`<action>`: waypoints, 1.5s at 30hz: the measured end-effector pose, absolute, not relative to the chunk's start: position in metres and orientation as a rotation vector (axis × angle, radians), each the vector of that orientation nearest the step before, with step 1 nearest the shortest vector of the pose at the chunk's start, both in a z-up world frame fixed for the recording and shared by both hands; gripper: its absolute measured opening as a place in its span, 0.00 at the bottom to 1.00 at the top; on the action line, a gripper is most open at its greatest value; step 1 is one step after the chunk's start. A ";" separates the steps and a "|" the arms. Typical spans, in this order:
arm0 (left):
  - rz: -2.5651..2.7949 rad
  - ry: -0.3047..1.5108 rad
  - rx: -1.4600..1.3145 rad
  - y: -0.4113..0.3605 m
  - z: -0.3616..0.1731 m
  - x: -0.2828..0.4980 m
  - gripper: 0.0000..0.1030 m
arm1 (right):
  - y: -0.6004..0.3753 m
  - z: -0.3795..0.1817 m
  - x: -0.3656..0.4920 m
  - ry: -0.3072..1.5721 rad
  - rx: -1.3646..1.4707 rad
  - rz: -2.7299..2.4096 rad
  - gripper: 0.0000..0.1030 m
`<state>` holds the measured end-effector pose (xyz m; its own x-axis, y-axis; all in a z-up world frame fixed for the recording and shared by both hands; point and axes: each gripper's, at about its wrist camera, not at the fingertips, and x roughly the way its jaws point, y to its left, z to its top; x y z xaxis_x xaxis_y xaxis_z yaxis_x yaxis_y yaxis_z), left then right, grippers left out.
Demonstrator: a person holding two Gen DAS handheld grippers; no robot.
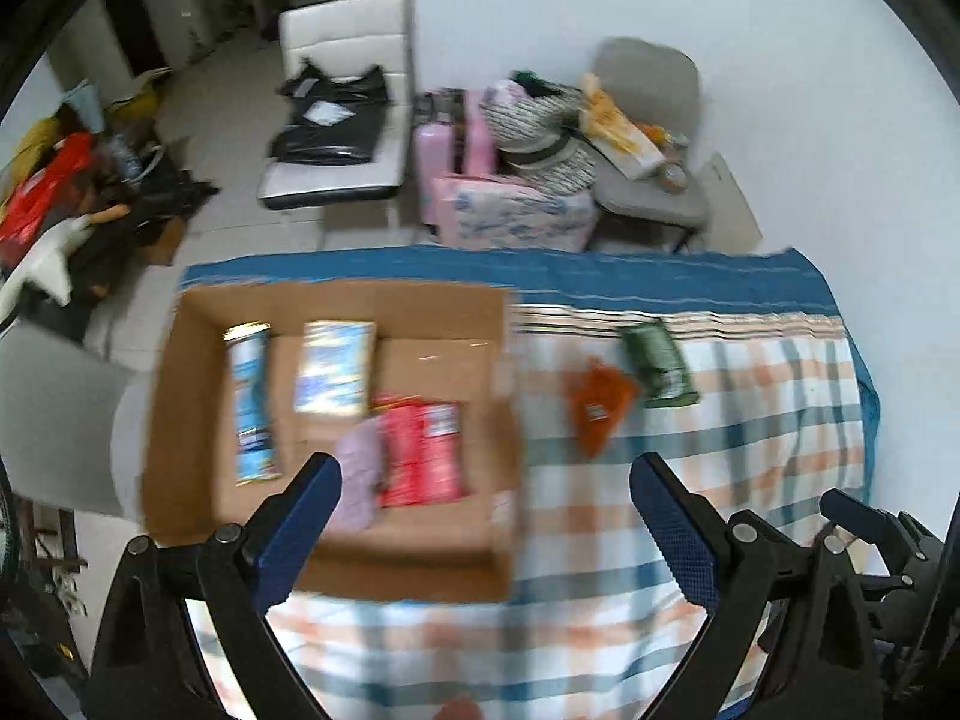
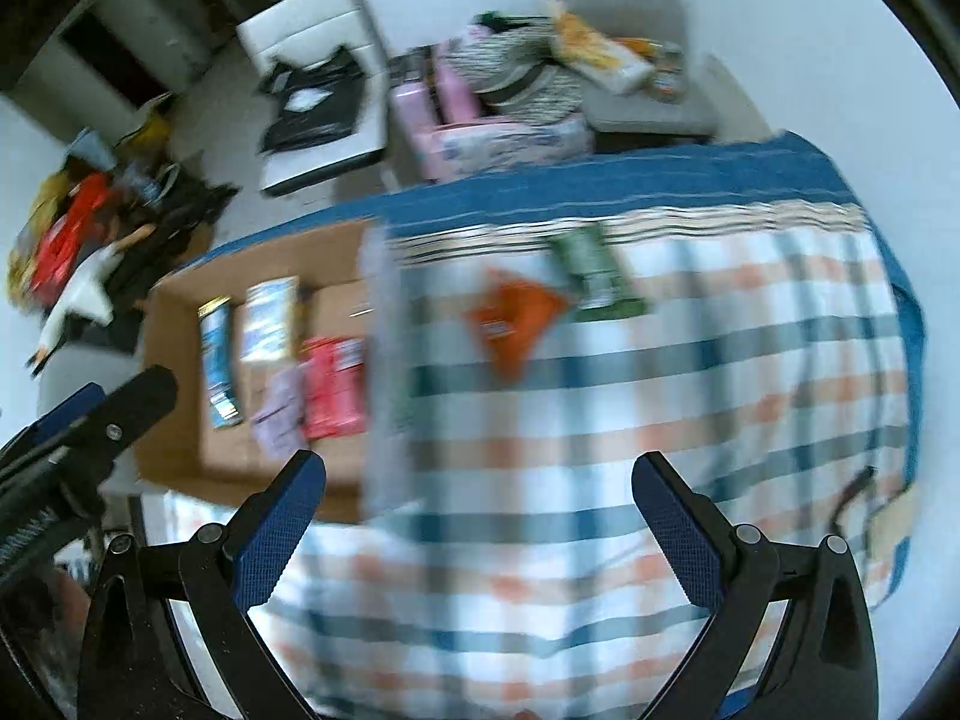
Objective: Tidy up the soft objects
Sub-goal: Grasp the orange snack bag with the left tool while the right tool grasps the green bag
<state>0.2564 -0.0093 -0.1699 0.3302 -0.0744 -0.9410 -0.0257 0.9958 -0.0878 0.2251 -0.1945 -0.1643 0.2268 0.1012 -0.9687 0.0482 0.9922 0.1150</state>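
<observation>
Both claws spread wide and empty: left gripper (image 1: 485, 471) above the box's near edge, right gripper (image 2: 479, 471) over the checked cloth (image 2: 660, 396). In the cardboard box (image 1: 198, 312): red packet (image 1: 423, 450), pink pouch (image 1: 360, 480), two blue packets. On the cloth beside the box: orange packet (image 1: 600, 405), touching green packet (image 1: 657, 363).

Both views are smeared by motion blur. The print on the packets in the cardboard box (image 1: 180, 408) cannot be read. The near box wall is partly hidden by the left fingers (image 1: 300, 522). The orange packet (image 2: 513, 318) and green packet (image 2: 594, 276) are blurred, so their labels are not legible.
</observation>
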 end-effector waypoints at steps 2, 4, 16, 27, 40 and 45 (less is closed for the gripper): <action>-0.054 1.284 -0.090 -0.037 -0.189 0.279 0.96 | -0.226 -0.175 0.237 1.355 0.130 0.001 1.00; -0.069 1.354 -0.103 -0.059 -0.214 0.299 0.96 | -0.254 -0.189 0.251 1.371 0.142 -0.017 1.00; -0.098 1.590 0.073 -0.143 -0.357 0.376 0.96 | -0.355 -0.294 0.330 1.504 0.375 -0.009 0.97; -0.010 1.657 -0.047 -0.133 -0.405 0.384 0.54 | -0.337 -0.340 0.391 1.569 0.412 0.084 0.92; 0.047 1.657 -0.190 -0.107 -0.409 0.375 0.49 | -0.273 -0.394 0.435 1.710 0.388 0.131 0.72; 0.050 1.647 -0.188 -0.103 -0.411 0.372 0.48 | -0.262 -0.418 0.437 1.776 0.362 0.112 0.62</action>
<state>0.3725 -0.1034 -0.4109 -0.0732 -0.0922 -0.9930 -0.1521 0.9851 -0.0803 0.4370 -0.2618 -0.4175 -0.1933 0.3017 -0.9336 0.1824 0.9460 0.2679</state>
